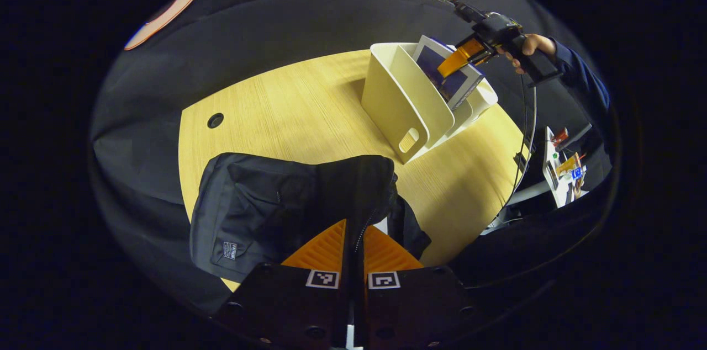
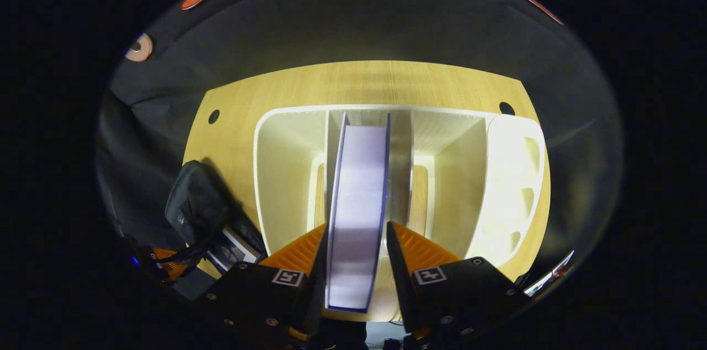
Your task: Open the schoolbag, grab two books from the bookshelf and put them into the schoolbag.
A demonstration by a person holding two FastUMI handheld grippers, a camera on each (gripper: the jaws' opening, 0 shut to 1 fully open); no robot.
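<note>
Black fabric of the schoolbag (image 1: 287,206), lower centre of the left gripper view, pinched between the closed left gripper (image 1: 353,248); cream bookshelf (image 1: 403,101) upper right. Right gripper view: right gripper (image 2: 356,261) straddles a book (image 2: 358,201) standing in the bookshelf's middle compartment, centre frame; whether its fingers press the covers, cannot tell.

Left gripper view: low and close over the black schoolbag (image 1: 276,206), facing across the wooden table (image 1: 287,101) toward the white bookshelf (image 1: 397,101) well beyond, with the right gripper (image 1: 458,60) and a hand (image 1: 530,49) seen far off at the shelf's top. Right gripper view: high above the bookshelf (image 2: 287,173), looking straight down into its compartments from very near, a book (image 2: 359,201) between its own fingers (image 2: 411,245). Shared by both: table, bookshelf, book and schoolbag (image 2: 196,206), the last small at the lower left edge.
</note>
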